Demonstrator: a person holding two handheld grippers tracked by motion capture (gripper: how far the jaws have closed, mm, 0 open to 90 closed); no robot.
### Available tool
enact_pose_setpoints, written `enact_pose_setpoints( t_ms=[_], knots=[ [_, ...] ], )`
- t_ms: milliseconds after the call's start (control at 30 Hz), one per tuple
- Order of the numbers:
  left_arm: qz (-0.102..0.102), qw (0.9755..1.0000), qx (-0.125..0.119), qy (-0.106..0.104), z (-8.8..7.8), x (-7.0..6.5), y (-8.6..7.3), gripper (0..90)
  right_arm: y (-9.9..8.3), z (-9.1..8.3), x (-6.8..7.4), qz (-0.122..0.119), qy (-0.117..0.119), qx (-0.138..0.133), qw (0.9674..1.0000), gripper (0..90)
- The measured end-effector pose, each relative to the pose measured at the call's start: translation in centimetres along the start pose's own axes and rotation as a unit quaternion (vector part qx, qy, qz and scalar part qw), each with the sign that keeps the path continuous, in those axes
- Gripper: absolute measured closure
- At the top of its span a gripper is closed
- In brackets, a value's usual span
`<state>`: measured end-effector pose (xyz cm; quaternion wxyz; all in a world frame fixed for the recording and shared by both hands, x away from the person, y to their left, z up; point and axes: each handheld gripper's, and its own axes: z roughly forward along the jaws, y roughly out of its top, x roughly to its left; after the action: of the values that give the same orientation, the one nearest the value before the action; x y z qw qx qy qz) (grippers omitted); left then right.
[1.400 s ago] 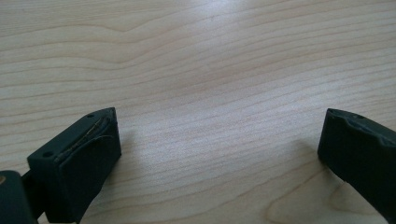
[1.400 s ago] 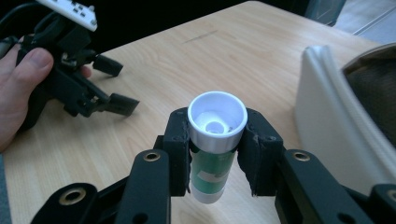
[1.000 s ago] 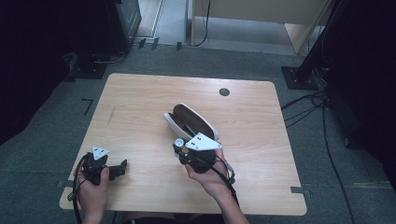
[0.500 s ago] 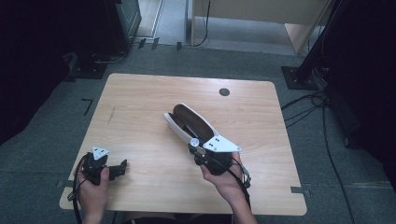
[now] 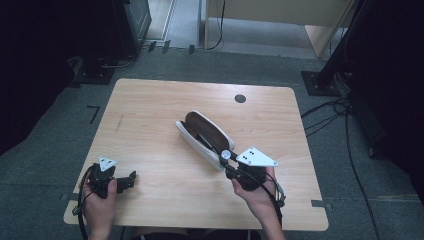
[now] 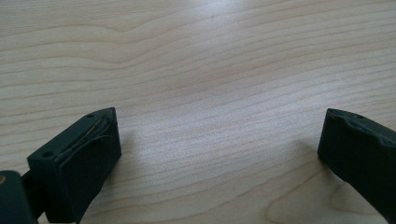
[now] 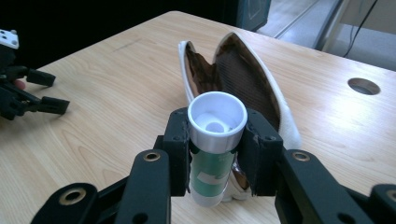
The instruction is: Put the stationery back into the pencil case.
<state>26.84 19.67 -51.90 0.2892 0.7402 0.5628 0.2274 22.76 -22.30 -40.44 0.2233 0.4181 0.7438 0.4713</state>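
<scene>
Right gripper [image 7: 217, 154] clamped on a small upright tube [image 7: 215, 140]; green body, white open-topped cap; both pads press its sides, the cap standing clear above them. Seen from the high view, this gripper [image 5: 226, 162] sits at the near end of the open case [image 5: 204, 137], the tube's cap [image 5: 226, 155] just beside that end; whether tube and case touch I cannot tell. The case lies slantwise near the middle of the table [image 5: 150, 110]; white shell, brown lining, its two halves spread apart [image 7: 233, 70]. From the right gripper view the tube stands directly in front of the case's near tip, the lining opening out behind it.

Left gripper [image 5: 120, 182] well apart from the case, off near the table's front left corner, held low in the person's left hand [image 5: 100, 202]; its jaws stand wide, nothing between them but bare wood [image 6: 210, 93]. Round hole [image 5: 240, 98] in the tabletop beyond the case, toward the far right.
</scene>
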Motion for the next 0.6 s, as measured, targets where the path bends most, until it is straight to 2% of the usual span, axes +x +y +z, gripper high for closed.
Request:
enact_pose_setpoints(
  t_ms=[400, 600],
  knots=[
    [0.000, 1.0000, 0.000, 0.000, 0.0, 0.0, 0.0, 0.0, -0.2, -0.1, -1.3, -0.006, -0.039, 0.004, 0.9992, 66.2],
    [0.000, 1.0000, 0.000, 0.000, 0.0, 0.0, 0.0, 0.0, 0.2, 0.4, -1.7, -0.003, -0.045, -0.003, 0.9990, 66.2]
  ],
)
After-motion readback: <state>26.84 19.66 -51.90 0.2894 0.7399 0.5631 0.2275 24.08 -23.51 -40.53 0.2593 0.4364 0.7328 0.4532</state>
